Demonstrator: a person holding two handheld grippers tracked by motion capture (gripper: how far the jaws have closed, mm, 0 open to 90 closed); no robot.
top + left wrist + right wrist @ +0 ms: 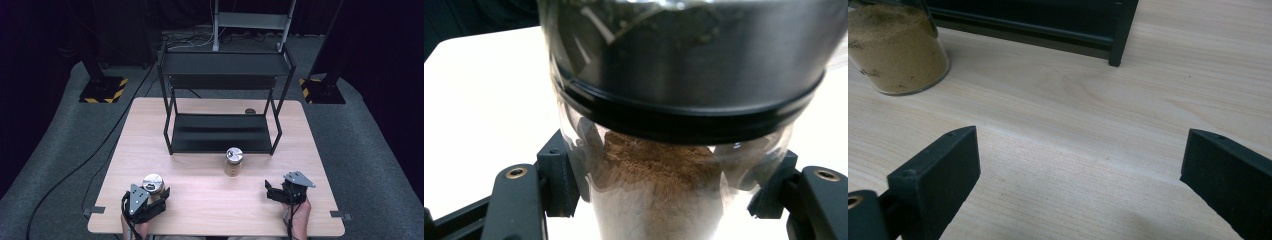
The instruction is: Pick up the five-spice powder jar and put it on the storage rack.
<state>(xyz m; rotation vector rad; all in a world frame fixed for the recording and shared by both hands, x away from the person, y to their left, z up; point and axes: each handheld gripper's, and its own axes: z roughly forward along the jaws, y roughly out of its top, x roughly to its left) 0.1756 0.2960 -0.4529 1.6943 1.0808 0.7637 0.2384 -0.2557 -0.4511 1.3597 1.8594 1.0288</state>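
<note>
Jar (153,184) with a metal lid and brown powder, at lower left of the high view, clamped between the jaws of the left gripper (145,200) just below the lid. Second jar (233,161) upright at centre on the counter (200,200), just in front of the black shelf (222,132). Right gripper (272,191) at lower right, jaws wide apart, holding nothing.

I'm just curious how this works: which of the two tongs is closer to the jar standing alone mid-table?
The right. The right tongs sit open, just right of and nearer the person than the jar. The left tongs are farther left, holding another jar.
</note>
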